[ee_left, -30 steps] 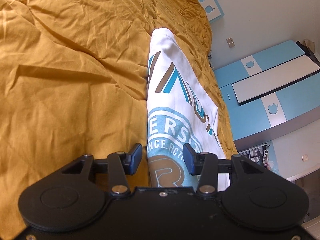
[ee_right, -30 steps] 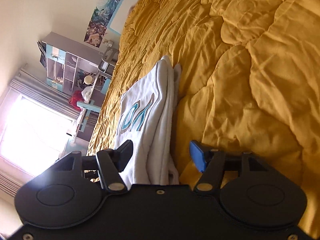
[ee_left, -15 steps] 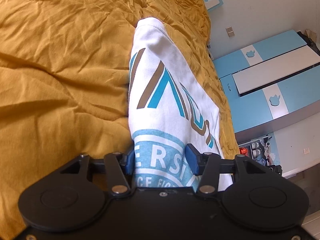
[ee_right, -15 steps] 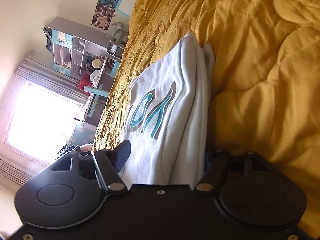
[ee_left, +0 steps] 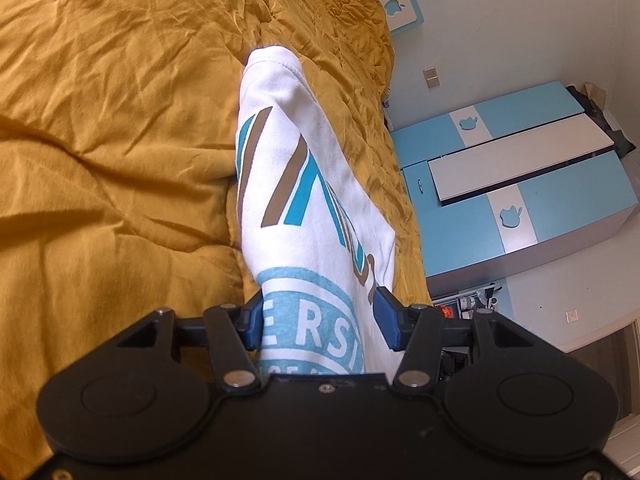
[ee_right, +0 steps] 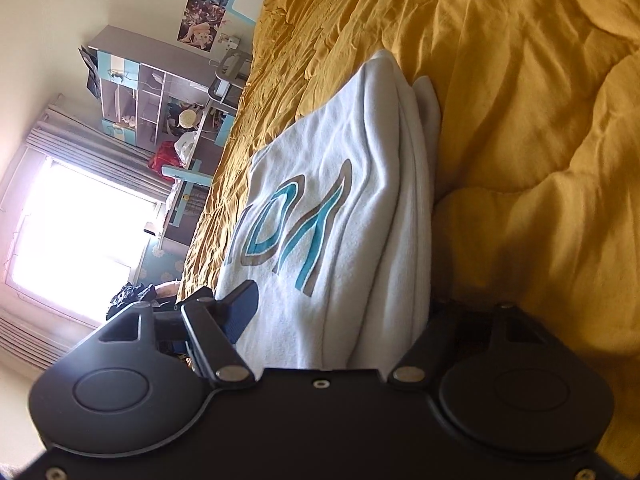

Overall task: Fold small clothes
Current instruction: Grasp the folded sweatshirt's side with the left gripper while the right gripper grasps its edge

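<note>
A folded white T-shirt with a teal and brown print lies on the mustard-yellow bedspread. My left gripper is open, its jaws standing on either side of the shirt's near end. In the right wrist view the same shirt shows several stacked layers. My right gripper is open around the shirt's other end; its left finger is over the top layer and its right finger is hidden under the fabric edge.
The bedspread is rumpled and puffy all around the shirt. A blue and white wardrobe stands beyond the bed's edge. A desk with shelves and a bright window lie on the other side.
Both grippers have moved forward onto the shirt, so its two ends now sit between the open jaws. The right gripper's right finger has slid under the folded edge.
</note>
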Motion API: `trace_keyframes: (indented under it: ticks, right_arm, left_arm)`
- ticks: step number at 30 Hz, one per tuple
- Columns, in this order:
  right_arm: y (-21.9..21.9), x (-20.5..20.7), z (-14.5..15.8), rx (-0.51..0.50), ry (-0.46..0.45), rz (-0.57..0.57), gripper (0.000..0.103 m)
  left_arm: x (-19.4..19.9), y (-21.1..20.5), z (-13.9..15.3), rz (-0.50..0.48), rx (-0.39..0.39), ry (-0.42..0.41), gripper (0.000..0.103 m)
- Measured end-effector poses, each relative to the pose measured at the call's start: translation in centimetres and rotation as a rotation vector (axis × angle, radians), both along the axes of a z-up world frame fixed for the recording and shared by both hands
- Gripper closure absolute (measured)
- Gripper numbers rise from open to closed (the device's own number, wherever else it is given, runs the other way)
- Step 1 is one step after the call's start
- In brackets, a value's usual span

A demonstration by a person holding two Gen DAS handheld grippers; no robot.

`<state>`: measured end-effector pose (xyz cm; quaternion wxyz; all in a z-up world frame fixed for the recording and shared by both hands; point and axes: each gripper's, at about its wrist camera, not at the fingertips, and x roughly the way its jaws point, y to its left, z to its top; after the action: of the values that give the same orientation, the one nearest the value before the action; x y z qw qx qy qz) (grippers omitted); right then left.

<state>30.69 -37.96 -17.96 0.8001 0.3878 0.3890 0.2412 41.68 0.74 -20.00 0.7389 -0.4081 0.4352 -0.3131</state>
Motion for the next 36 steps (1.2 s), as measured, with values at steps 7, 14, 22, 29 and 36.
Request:
trace_keyframes:
  ticks: [7,14,22,29,36]
  right_arm:
    - [0.2,0.6,0.0,0.01,0.005,-0.005,0.03]
    - [0.2,1.3,-0.2,0.034,0.018,-0.023,0.028]
    - [0.6,1.1,-0.1,-0.029,0.003,-0.022,0.051]
    - [0.5,0.8,-0.2,-0.042,-0.004,-0.035,0.061]
    - [0.8,0.7,0.8,-0.051,-0.009,-0.046,0.068]
  left_arm:
    - [0.9,-0.3,-1.2,-0.019,0.018,0.026,0.048]
    - [1.5,-2.2,-0.2,-0.033,0.111,-0.01,0.048]
    - [1.7,-2.7,-0.3,-0.037,0.119,-0.037,0.05]
    - [1.3,-3.4,0.0,-0.021,0.154,-0.066,0.059]
    - [1.5,-3.1,0.6,-0.012,0.145,-0.072,0.067]
